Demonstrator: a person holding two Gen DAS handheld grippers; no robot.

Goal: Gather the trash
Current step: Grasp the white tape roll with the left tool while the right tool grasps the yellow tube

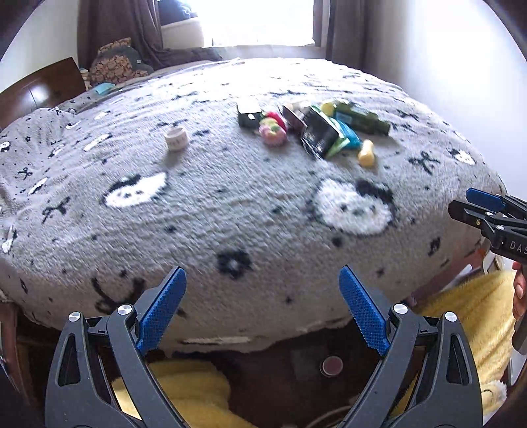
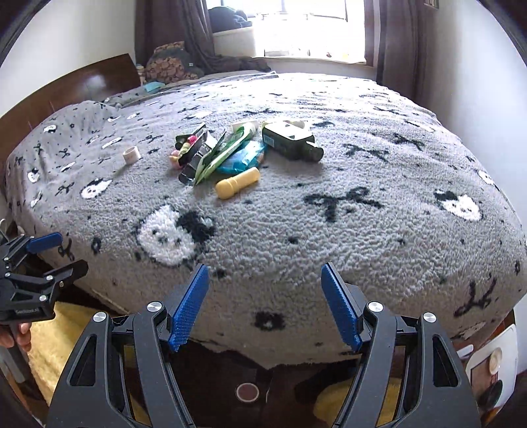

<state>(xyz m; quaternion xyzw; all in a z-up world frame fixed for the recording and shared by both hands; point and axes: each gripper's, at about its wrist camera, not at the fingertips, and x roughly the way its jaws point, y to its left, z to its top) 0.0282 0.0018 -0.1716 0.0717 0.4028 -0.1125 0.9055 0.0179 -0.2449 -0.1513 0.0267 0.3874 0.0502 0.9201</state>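
Observation:
A heap of trash lies on the grey patterned blanket [image 1: 230,197] of a bed: a dark green bottle [image 1: 362,118] [image 2: 291,140], a yellow tube [image 1: 366,154] [image 2: 237,183], green and blue wrappers [image 2: 230,154], a black box [image 1: 249,116], a pink and yellow ball [image 1: 272,131] and a roll of white tape [image 1: 176,138] [image 2: 131,154] apart to the left. My left gripper [image 1: 263,280] is open and empty at the bed's near edge. My right gripper [image 2: 265,280] is open and empty too, also at the near edge, far from the heap.
A wooden headboard [image 2: 82,82] stands at the left, pillows [image 1: 115,66] and a bright window [image 2: 306,26] at the back. A yellow rug [image 1: 461,312] lies on the floor by the bed. A white bin [image 2: 494,365] sits low right.

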